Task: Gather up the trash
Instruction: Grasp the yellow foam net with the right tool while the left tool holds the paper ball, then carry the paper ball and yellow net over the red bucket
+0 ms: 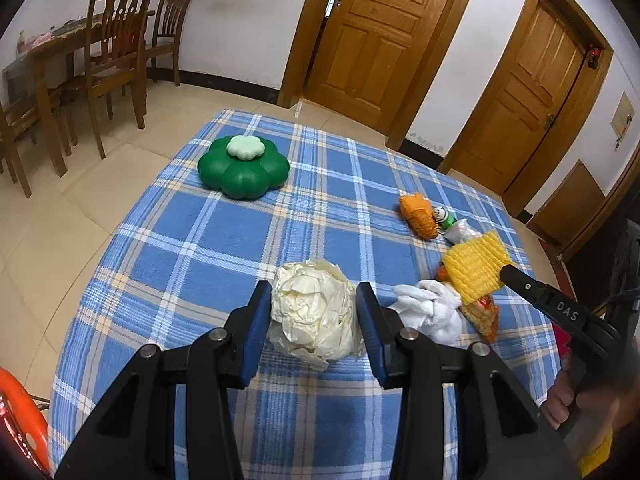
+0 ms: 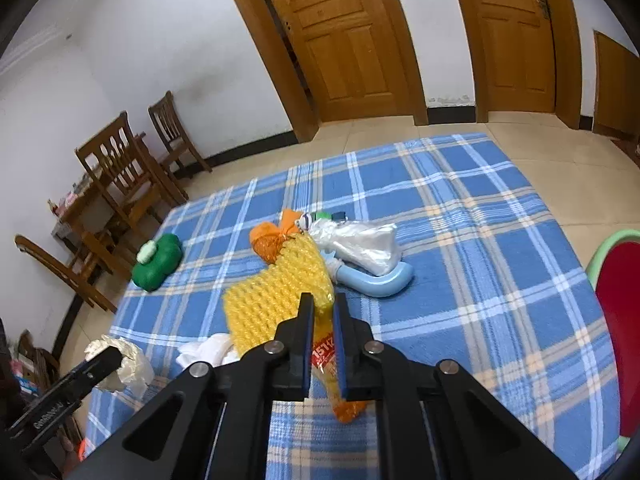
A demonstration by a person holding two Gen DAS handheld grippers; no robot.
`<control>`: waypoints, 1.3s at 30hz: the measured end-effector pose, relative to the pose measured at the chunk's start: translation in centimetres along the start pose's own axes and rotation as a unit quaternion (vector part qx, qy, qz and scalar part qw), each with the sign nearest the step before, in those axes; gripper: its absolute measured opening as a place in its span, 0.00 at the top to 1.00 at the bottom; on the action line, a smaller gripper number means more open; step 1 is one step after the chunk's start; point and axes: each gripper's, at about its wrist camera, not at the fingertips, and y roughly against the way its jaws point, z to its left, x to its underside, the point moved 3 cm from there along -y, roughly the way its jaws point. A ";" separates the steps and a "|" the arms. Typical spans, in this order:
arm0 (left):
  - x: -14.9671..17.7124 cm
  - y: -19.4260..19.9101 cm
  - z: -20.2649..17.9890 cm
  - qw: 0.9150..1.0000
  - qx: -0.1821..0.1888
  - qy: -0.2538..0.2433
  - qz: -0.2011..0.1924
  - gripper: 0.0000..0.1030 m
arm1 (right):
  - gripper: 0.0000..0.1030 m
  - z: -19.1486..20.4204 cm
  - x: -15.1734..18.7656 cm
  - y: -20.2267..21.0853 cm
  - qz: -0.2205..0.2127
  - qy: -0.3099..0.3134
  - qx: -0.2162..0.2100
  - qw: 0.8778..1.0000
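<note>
A crumpled cream paper ball point(image 1: 316, 320) sits between the blue pads of my left gripper point(image 1: 314, 304), which press it on both sides near the table's front edge. The right wrist view shows that gripper point(image 2: 114, 358) with the ball point(image 2: 132, 368) at the lower left. My right gripper point(image 2: 323, 306) is shut on a corner of a yellow foam net point(image 2: 276, 296), held just above an orange snack wrapper point(image 2: 340, 404). From the left wrist view, the yellow net point(image 1: 476, 272) hangs at the right gripper point(image 1: 506, 274). A green flower-shaped lidded bin point(image 1: 244, 168) stands at the far left.
A white tissue point(image 1: 428, 312) lies beside the ball. Further back are an orange foam net point(image 1: 420, 216), a clear plastic bag point(image 2: 360, 244), a pale blue curved tube point(image 2: 384, 280) and a small green-capped bottle point(image 1: 446, 218). A red seat point(image 2: 624, 320) stands right; wooden chairs point(image 1: 116, 52) left.
</note>
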 end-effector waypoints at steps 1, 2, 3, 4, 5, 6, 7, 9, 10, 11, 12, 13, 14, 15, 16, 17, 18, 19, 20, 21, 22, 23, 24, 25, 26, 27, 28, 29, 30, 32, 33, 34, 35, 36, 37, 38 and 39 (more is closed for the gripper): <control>0.0 0.1 -0.1 1.000 0.000 -0.001 -0.001 0.58 | 0.90 -0.2 0.0 0.5 -0.003 -0.006 -0.005 1.000; 0.0 0.3 -0.2 1.000 0.001 -0.003 -0.003 0.58 | 0.90 -0.4 -0.1 1.0 -0.008 -0.011 -0.007 1.000; 0.0 0.5 -0.3 1.000 0.002 -0.005 -0.004 0.58 | 0.90 -0.5 -0.1 1.5 -0.012 -0.013 -0.008 1.000; 0.0 0.7 -0.5 1.000 0.003 -0.006 -0.005 0.58 | 0.90 -0.6 -0.1 2.0 -0.017 -0.015 -0.009 1.000; 0.1 0.9 -0.7 1.000 0.004 -0.008 -0.006 0.58 | 0.90 -0.7 -0.1 2.5 -0.021 -0.017 -0.011 1.000; 0.1 1.1 -0.9 1.000 0.006 -0.009 -0.007 0.58 | 0.90 -0.9 -0.1 3.1 -0.024 -0.019 -0.012 0.999; 0.1 1.2 -1.1 1.000 0.008 -0.010 -0.008 0.58 | 0.90 -1.1 -0.2 3.6 -0.027 -0.022 -0.013 0.999; 0.1 1.4 -1.5 1.000 0.012 -0.013 -0.010 0.58 | 0.90 -1.6 -0.1 4.8 -0.036 -0.031 -0.015 0.999; 0.1 1.7 -1.8 1.000 0.016 -0.015 -0.011 0.58 | 0.90 -1.9 -0.1 5.3 -0.041 -0.035 -0.014 0.998; 0.1 1.8 -2.0 1.000 0.018 -0.017 -0.011 0.58 | 0.90 -2.1 -0.1 5.8 -0.046 -0.037 -0.013 0.998; 0.2 2.0 -2.2 1.000 0.021 -0.018 -0.012 0.58 | 0.90 -2.4 -0.1 6.4 -0.052 -0.040 -0.012 0.998; 0.2 2.2 -2.5 0.999 0.024 -0.021 -0.012 0.58 | 0.90 -2.7 0.0 6.9 -0.056 -0.044 -0.010 0.997; 0.2 2.3 -2.7 0.999 0.027 -0.022 -0.012 0.58 | 0.90 -3.0 0.1 7.5 -0.061 -0.047 -0.008 0.997; 0.2 2.5 -3.0 0.999 0.031 -0.024 -0.012 0.58 | 0.90 -3.4 0.2 8.1 -0.066 -0.050 -0.005 0.997; 0.3 2.6 -3.3 0.999 0.034 -0.025 -0.012 0.58 | 0.90 -3.7 0.2 8.5 -0.070 -0.051 -0.003 0.996; 0.3 2.7 -3.5 0.999 0.038 -0.026 -0.012 0.58 | 0.90 -3.9 0.3 9.1 -0.075 -0.053 -0.001 0.996; 0.3 2.8 -3.9 0.999 0.043 -0.027 -0.011 0.58 | 0.90 -4.2 0.4 9.8 -0.082 -0.054 0.002 0.995; 0.4 3.0 -4.1 0.998 0.046 -0.028 -0.010 0.58 | 0.90 -4.4 0.5 10.2 -0.086 -0.055 0.004 0.995; 0.4 3.1 -4.5 0.998 0.050 -0.031 -0.010 0.58 | 0.90 -4.6 0.6 10.8 -0.090 -0.056 0.007 0.994; 0.5 3.3 -4.9 0.998 0.053 -0.035 -0.010 0.58 | 0.90 -4.9 0.6 11.4 -0.096 -0.058 0.009 0.994; 0.5 3.4 -5.2 0.998 0.055 -0.037 -0.010 0.58 | 0.90 -5.2 0.7 11.8 -0.100 -0.059 0.011 0.993; 0.5 3.6 -5.6 0.997 0.059 -0.040 -0.010 0.58 | 0.90 -5.4 0.7 12.4 -0.104 -0.060 0.013 0.993; 0.6 3.7 -6.1 0.997 0.064 -0.044 -0.009 0.58 | 0.90 -5.8 0.7 13.0 -0.109 -0.062 0.017 0.992; 0.6 3.8 -6.5 0.997 0.068 -0.046 -0.008 0.58 | 0.90 -6.1 0.8 13.5 -0.113 -0.063 0.020 0.991; 0.7 3.9 -6.9 0.996 0.073 -0.049 -0.007 0.58 | 0.90 -6.6 0.8 14.1 -0.118 -0.065 0.025 0.991; 0.7 3.9 -7.2 0.996 0.078 -0.051 -0.005 0.58 | 0.90 -7.0 1.0 14.6 -0.122 -0.067 0.029 0.990; 0.7 3.9 -7.8 0.995 0.084 -0.054 -0.002 0.58 | 0.90 -7.4 0.9 15.0 -0.124 -0.068 0.032 0.989; 0.8 4.0 -8.2 0.994 0.089 -0.056 0.000 0.58 | 0.90 -7.9 0.9 15.5 -0.127 -0.069 0.038 0.989; 0.8 4.0 -8.6 0.994 0.094 -0.059 0.002 0.58 | 0.90 -8.2 1.1 16.0 -0.130 -0.070 0.042 0.988; 0.8 4.1 -9.8 0.992 0.105 -0.067 0.007 0.58 | 0.90 -9.1 1.4 16.8 -0.136 -0.073 0.053 0.987; 0.8 4.1 -10.5 0.991 0.110 -0.071 0.009 0.58 | 0.90 -9.3 1.4 17.1 -0.137 -0.073 0.058 0.986; 0.9 4.1 -10.9 0.991 0.113 -0.075 0.009 0.58 | 0.90 -9.8 1.5 17.5 -0.139 -0.075 0.063 0.985; 1.0 4.1 -11.6 0.990 0.117 -0.080 0.011 0.58 | 0.90 -10.3 1.7 17.8 -0.141 -0.078 0.068 0.985; 1.0 4.1 -12.4 0.989 0.124 -0.086 0.013 0.58 | 0.90 -10.8 1.8 18.2 -0.143 -0.080 0.075 0.984; 1.1 4.1 -12.9 0.988 0.128 -0.089 0.015 0.58 | 0.90 -11.3 1.9 18.6 -0.145 -0.083 0.082 0.983; 1.2 4.1 -13.6 0.986 0.134 -0.094 0.018 0.58 | 0.90 -11.7 2.0 18.8 -0.146 -0.084 0.088 0.982; 1.2 4.0 -14.4 0.985 0.140 -0.099 0.022 0.58 | 0.90 -12.4 2.2 19.1 -0.148 -0.088 0.095 0.980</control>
